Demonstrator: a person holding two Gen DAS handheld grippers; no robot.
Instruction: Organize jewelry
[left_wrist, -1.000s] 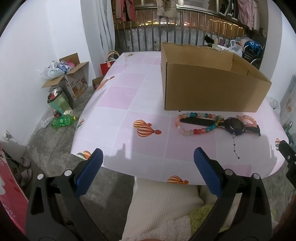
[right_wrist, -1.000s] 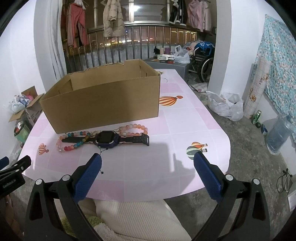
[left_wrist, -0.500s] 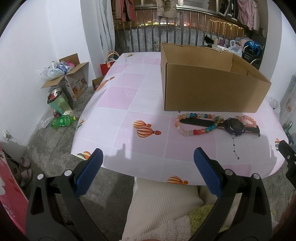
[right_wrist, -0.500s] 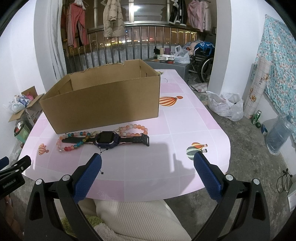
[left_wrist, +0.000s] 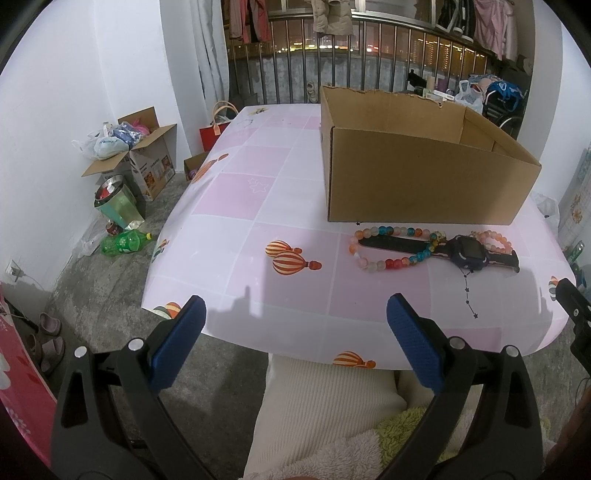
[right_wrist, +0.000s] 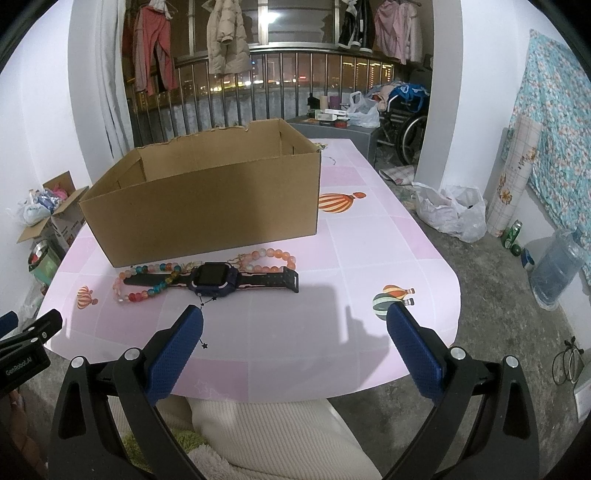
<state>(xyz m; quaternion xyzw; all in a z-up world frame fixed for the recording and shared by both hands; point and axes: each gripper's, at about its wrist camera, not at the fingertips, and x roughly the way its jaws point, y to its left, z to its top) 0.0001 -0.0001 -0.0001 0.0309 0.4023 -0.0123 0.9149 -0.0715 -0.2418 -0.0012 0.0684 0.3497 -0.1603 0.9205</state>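
An open brown cardboard box (left_wrist: 424, 177) (right_wrist: 207, 206) stands on the pink checked table (left_wrist: 258, 236) (right_wrist: 332, 332). In front of it lie a multicoloured bead bracelet (left_wrist: 380, 264) (right_wrist: 147, 291), a dark blue watch (left_wrist: 467, 253) (right_wrist: 214, 278) with a black strap, a peach bead bracelet (left_wrist: 496, 240) (right_wrist: 273, 255) and a thin star chain (left_wrist: 469, 291) (right_wrist: 203, 321). My left gripper (left_wrist: 295, 325) hangs open at the table's near edge, left of the jewelry. My right gripper (right_wrist: 295, 332) is open too, just short of the watch, empty.
Floor clutter sits left of the table: an open carton (left_wrist: 147, 162), a green bucket (left_wrist: 118, 206), a green bottle (left_wrist: 123, 242). A white plastic bag (right_wrist: 450, 210) and water jug (right_wrist: 557, 266) lie on the right. A person's cream-clad lap (right_wrist: 280, 439) is below the table edge.
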